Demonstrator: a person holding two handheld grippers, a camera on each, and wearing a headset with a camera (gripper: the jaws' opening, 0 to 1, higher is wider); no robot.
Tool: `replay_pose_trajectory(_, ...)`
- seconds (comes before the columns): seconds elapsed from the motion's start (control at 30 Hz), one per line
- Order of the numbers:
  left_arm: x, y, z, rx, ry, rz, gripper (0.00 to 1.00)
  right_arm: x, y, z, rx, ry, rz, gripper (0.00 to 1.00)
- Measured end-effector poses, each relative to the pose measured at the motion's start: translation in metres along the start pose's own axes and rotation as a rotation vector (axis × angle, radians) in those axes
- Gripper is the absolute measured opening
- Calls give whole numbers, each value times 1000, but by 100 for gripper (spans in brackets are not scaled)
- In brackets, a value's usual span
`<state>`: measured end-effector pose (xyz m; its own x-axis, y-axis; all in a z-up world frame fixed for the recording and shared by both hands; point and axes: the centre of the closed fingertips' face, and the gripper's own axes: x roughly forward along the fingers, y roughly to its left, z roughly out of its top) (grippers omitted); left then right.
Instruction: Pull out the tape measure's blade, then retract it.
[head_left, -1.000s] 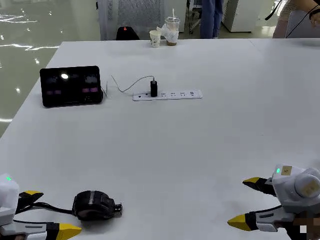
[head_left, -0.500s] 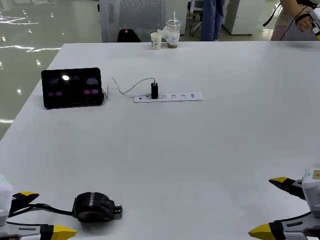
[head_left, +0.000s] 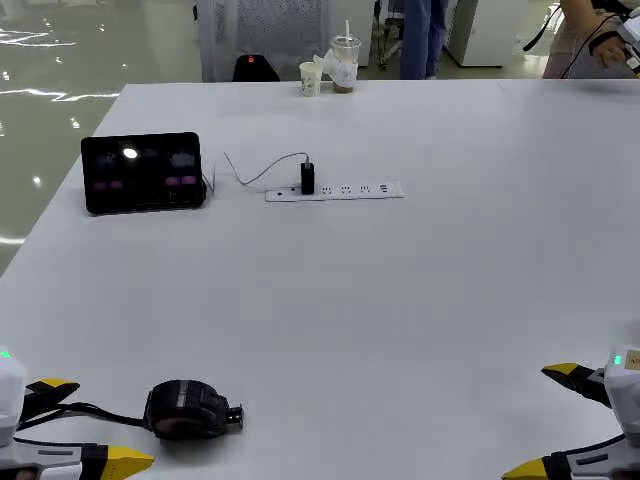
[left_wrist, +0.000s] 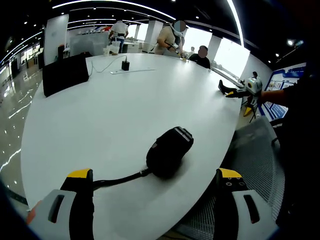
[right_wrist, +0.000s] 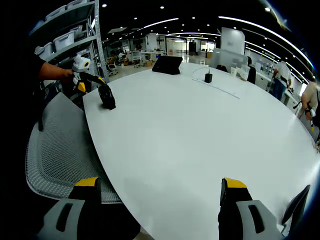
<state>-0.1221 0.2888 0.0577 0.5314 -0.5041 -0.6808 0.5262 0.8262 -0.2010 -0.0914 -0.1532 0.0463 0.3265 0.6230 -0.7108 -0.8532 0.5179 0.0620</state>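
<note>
We find the head view set high at the near edge of the white table (head_left: 400, 300), facing forward and down its length. The left gripper view sits low and close behind the tape measure (left_wrist: 169, 151), angled right across the table. The right gripper view sits low at, perhaps just off, that edge, angled left, the tape measure distant. All three views take in both.

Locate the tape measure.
In the head view the tape measure lies at the near-left edge of the white table, just ahead of the open left gripper.
</note>
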Motion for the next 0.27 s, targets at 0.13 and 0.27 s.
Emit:
replay_pose_trajectory(0.13, -2, 1, -1, -5, 2, -1, 99, -1, -1, 1, 0, -4, -2, 99)
replay_pose_trajectory(0.27, -3, 0, -3, -2, 7, -2, 99, -2, -2, 4, 0, -10, -4, 99)
